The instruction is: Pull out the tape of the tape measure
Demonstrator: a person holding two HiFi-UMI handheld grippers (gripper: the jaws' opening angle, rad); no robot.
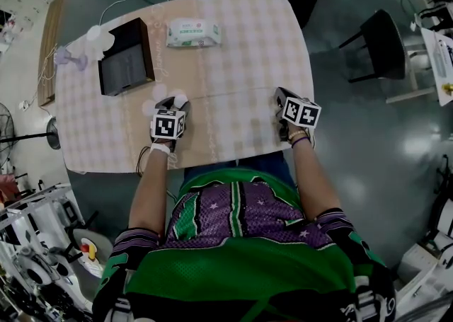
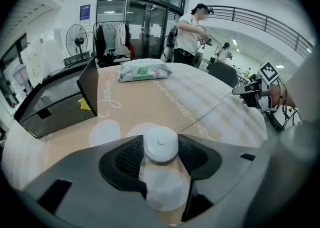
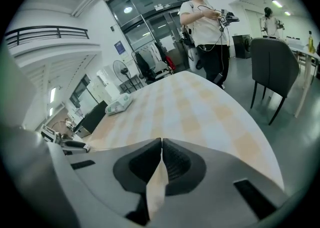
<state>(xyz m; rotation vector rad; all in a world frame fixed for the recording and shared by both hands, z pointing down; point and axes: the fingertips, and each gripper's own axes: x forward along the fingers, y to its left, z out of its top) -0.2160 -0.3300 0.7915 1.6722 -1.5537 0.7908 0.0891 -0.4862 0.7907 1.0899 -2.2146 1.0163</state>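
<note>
**Tape measure clamped in the left gripper, right gripper closed**

The left gripper point(image 1: 173, 105) is low over the near left part of the worktop point(image 1: 241, 44). Its two dark ribbed pads press on either side of a round white tape measure point(image 2: 161, 144), which sits flat between them with a small dimple at the centre of its top face. No brand or scale can be read on the case.

The right gripper point(image 3: 161, 144) is near the worktop's near right edge, well apart from the left one, and its jaws are closed against each other. A thin pale line point(image 2: 212, 106) runs over the cloth from beside the tape measure toward the right gripper's tip. Whether it is pulled-out tape or a crease in the cloth cannot be told, nor whether anything is pinched in the right jaws.

Each gripper carries a cube point(image 1: 301, 112) with black-and-white square markers.

The checked cloth bears pale round patches and cursive lettering point(image 2: 107, 99) that starts with what looks like a "J"; the rest is not legible. At the far left stands an open black box point(image 1: 126, 59). Just beside it lies a white pack of wipes point(image 1: 193, 32) with a green label whose print is too small to read.

Beyond the worktop a person point(image 2: 189, 36) stands in front of glass doors, and a blue sign point(image 2: 84, 11) hangs on the wall, its text unreadable.
</note>
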